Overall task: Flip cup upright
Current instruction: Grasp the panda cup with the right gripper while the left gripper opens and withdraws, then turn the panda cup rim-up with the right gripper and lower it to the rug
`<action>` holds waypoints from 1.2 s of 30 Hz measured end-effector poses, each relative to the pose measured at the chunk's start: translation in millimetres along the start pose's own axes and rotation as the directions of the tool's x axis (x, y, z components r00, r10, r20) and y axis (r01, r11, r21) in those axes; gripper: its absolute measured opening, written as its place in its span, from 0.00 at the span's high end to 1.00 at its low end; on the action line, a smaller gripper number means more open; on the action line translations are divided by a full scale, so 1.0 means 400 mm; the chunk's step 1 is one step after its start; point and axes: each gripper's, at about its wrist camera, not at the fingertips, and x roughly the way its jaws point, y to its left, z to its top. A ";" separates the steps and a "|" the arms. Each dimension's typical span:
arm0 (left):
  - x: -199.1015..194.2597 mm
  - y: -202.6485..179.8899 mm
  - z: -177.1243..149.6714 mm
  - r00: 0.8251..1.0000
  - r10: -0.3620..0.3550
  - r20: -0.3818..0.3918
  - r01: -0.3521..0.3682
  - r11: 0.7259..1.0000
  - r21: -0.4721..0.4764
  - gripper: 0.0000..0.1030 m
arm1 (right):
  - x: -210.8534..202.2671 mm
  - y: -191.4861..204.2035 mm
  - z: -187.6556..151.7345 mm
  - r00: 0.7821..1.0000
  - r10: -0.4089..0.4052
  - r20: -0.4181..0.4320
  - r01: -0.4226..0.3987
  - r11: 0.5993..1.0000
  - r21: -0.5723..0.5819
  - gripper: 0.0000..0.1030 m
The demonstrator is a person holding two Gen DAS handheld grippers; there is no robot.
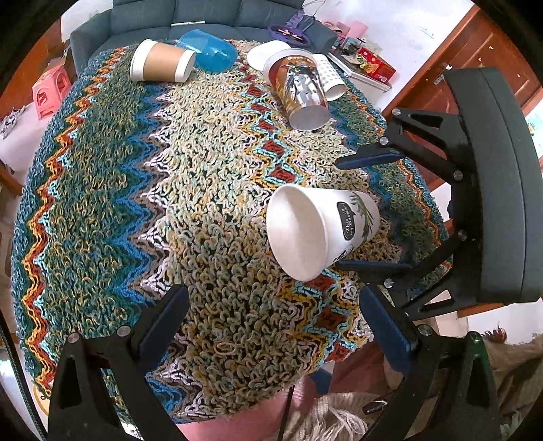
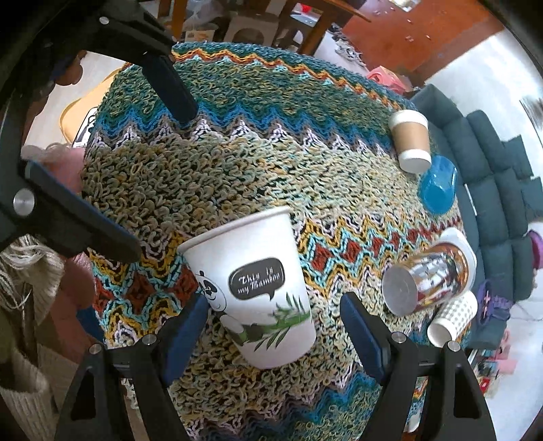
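A white paper cup with a panda print (image 2: 253, 288) lies on its side on the woven zigzag mat (image 2: 237, 163), mouth pointing away from my right gripper. My right gripper (image 2: 275, 325) is open with a finger on each side of the cup's base end, not clearly touching it. In the left wrist view the same cup (image 1: 319, 230) shows its open mouth, with the right gripper (image 1: 370, 212) straddling it from the right. My left gripper (image 1: 271, 322) is open and empty, above the mat just short of the cup.
Several other cups lie tipped at the mat's far side: a brown sleeved cup (image 1: 161, 62), a blue plastic cup (image 1: 208, 49), a printed metallic cup (image 1: 300, 90) and a white dotted cup (image 1: 329, 76). A dark sofa (image 1: 176, 17) stands beyond.
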 end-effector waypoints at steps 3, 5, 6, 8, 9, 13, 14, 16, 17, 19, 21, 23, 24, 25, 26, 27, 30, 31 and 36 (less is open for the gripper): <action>0.004 0.009 -0.004 1.000 0.003 -0.007 -0.003 1.000 -0.015 0.02 | 0.010 0.003 0.014 1.000 0.017 -0.018 -0.017 1.000 -0.006 0.22; 0.008 0.016 -0.006 1.000 0.008 -0.013 -0.009 1.000 -0.026 0.02 | 0.018 0.006 0.023 0.999 0.020 -0.032 -0.020 1.000 -0.007 0.22; 0.009 0.020 -0.009 1.000 0.010 -0.015 -0.010 0.999 -0.030 0.02 | 0.022 0.006 0.027 0.999 0.022 -0.038 -0.022 1.000 -0.010 0.22; 0.010 0.029 -0.014 1.000 0.012 -0.018 -0.012 0.999 -0.038 0.02 | 0.029 0.004 0.033 0.999 0.024 -0.048 -0.025 1.000 -0.013 0.22; 0.011 0.031 -0.014 1.000 0.012 -0.019 -0.012 0.999 -0.041 0.02 | 0.032 0.005 0.037 0.998 0.026 -0.054 -0.027 1.000 -0.013 0.22; 0.013 0.046 -0.014 1.000 0.013 -0.017 -0.014 0.998 -0.055 0.02 | 0.044 0.003 0.057 0.996 0.038 -0.079 -0.039 0.999 -0.013 0.22; 0.011 0.050 -0.015 1.000 0.011 -0.015 -0.011 0.998 -0.058 0.02 | 0.046 0.002 0.062 0.995 0.045 -0.084 -0.046 0.999 -0.011 0.22; 0.010 0.054 -0.016 1.000 0.009 -0.014 -0.010 0.998 -0.062 0.02 | 0.049 -0.001 0.067 0.994 0.059 -0.091 -0.060 0.998 -0.003 0.22; 0.007 0.055 -0.017 1.000 0.009 -0.014 -0.010 0.998 -0.062 0.02 | 0.049 -0.003 0.071 0.994 0.066 -0.092 -0.066 0.998 0.002 0.22; 0.002 0.055 -0.020 1.000 0.013 -0.012 -0.014 0.998 -0.058 0.02 | 0.049 -0.010 0.078 0.992 0.088 -0.094 -0.087 0.996 0.016 0.22; -0.002 0.057 -0.021 1.000 0.013 -0.010 -0.013 0.998 -0.058 0.02 | 0.049 -0.017 0.086 0.990 0.105 -0.095 -0.103 0.994 0.028 0.22; -0.007 0.060 -0.024 1.000 0.009 -0.008 -0.009 0.998 -0.062 0.02 | 0.050 -0.020 0.091 0.988 0.110 -0.104 -0.107 0.994 0.035 0.22; -0.008 0.062 -0.025 1.000 0.009 -0.008 -0.009 0.998 -0.064 0.02 | 0.054 -0.022 0.094 0.987 0.112 -0.114 -0.108 0.993 0.043 0.22; -0.010 0.064 -0.026 1.000 0.011 -0.008 -0.011 0.998 -0.067 0.02 | 0.057 -0.024 0.097 0.985 0.117 -0.123 -0.112 0.992 0.050 0.22; -0.011 0.065 -0.028 1.000 0.010 -0.009 -0.010 0.998 -0.067 0.02 | 0.063 -0.026 0.100 0.983 0.128 -0.132 -0.121 0.991 0.060 0.23; -0.013 0.065 -0.029 1.000 0.010 -0.008 -0.011 0.998 -0.067 0.02 | 0.068 -0.031 0.101 0.980 0.146 -0.138 -0.136 0.988 0.079 0.34; -0.026 0.062 -0.029 1.000 0.018 0.003 -0.018 0.998 -0.061 0.02 | 0.073 -0.052 0.106 0.976 0.168 -0.139 -0.149 0.980 0.132 0.36; -0.032 0.060 -0.029 1.000 0.021 0.010 -0.020 0.998 -0.060 0.02 | 0.069 -0.058 0.107 0.977 0.168 -0.130 -0.149 0.978 0.143 0.36; -0.059 0.045 -0.016 0.998 0.040 0.047 -0.037 0.998 -0.056 0.02 | 0.029 -0.094 0.109 0.986 0.150 -0.066 -0.131 0.964 0.233 0.36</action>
